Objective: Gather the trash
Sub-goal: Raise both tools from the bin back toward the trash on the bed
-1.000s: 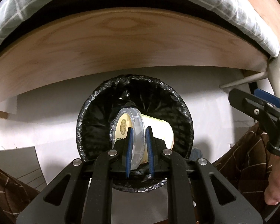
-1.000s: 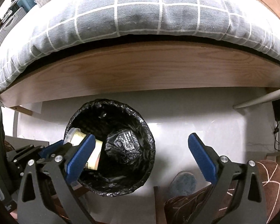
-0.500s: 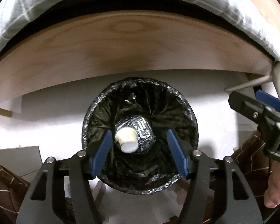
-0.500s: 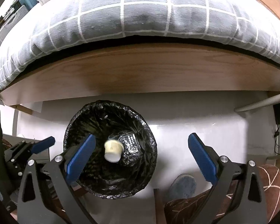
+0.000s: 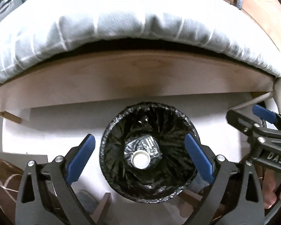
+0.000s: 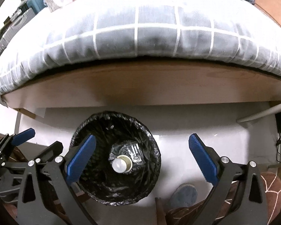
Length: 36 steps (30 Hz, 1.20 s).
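Change: the cup (image 5: 140, 159) is no longer in the left gripper (image 5: 138, 158); a second ago it was clamped there over the bin (image 5: 149, 191), and now it lies at the bottom of the black liner.
Cup: centre of the left view, lower middle of the right view (image 6: 121, 164), resting on crumpled printed plastic; which end faces up is hard to tell through the blur.
Left gripper: jaws spread wide and empty, one on each side of the bin mouth, and it has pulled back from the bin.
Right gripper (image 6: 142, 157): jaws wide apart, holding nothing, above the floor (image 6: 206, 129) just right of the bin.
Meaning: this piece looks delivered; both tools are free for the next one.
Surroundings: the bed (image 6: 140, 37) fills the upper frame, clutter at its upper left.
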Available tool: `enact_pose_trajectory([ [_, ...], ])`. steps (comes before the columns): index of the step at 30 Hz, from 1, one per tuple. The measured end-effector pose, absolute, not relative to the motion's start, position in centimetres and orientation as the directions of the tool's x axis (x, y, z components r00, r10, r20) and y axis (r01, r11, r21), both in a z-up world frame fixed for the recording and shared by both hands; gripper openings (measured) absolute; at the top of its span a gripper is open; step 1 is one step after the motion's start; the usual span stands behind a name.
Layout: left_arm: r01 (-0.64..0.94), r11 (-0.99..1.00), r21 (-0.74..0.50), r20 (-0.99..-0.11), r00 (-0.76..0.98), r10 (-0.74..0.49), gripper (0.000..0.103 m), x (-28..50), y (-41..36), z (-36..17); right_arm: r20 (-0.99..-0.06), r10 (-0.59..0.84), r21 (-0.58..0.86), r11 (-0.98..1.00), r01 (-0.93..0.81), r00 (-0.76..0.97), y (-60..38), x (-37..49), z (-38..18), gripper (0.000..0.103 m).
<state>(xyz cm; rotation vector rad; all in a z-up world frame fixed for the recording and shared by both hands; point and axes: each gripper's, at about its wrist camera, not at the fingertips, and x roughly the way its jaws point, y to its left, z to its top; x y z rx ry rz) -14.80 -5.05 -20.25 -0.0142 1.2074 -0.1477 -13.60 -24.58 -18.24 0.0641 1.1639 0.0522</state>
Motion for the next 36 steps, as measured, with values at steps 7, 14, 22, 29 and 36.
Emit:
enact_pose_trajectory([
  [7,0.074,0.993,-0.096,-0.907,0.405,-0.118,0.097,-15.4,-3.1,-17.3,-0.877,0.074,0.088,0.996,0.007,0.474,-24.9,-14.0,-15.0,0.096],
  [14,0.050,0.995,-0.085,-0.877,0.469,-0.099,0.097,-16.0,-2.0,-13.7,-0.842,0.059,0.067,0.998,-0.005,0.537,-24.2,-14.0,-12.1,0.095],
  [22,0.050,0.995,-0.083,-0.862,0.498,-0.097,0.097,-16.2,-1.9,-10.9,-0.820,0.047,0.051,0.999,-0.009,0.571,-24.5,-14.3,-9.3,0.095],
  [29,0.051,0.995,-0.091,-0.852,0.513,-0.105,0.097,-15.8,-1.5,-8.9,-0.801,0.039,0.041,0.999,-0.011,0.598,-24.6,-14.4,-6.9,0.095],
  [36,0.061,0.994,-0.089,-0.839,0.533,-0.108,0.097,-15.1,-1.4,-6.0,-0.775,0.050,0.051,0.999,-0.016,0.630,-24.9,-14.0,-4.2,0.095],
])
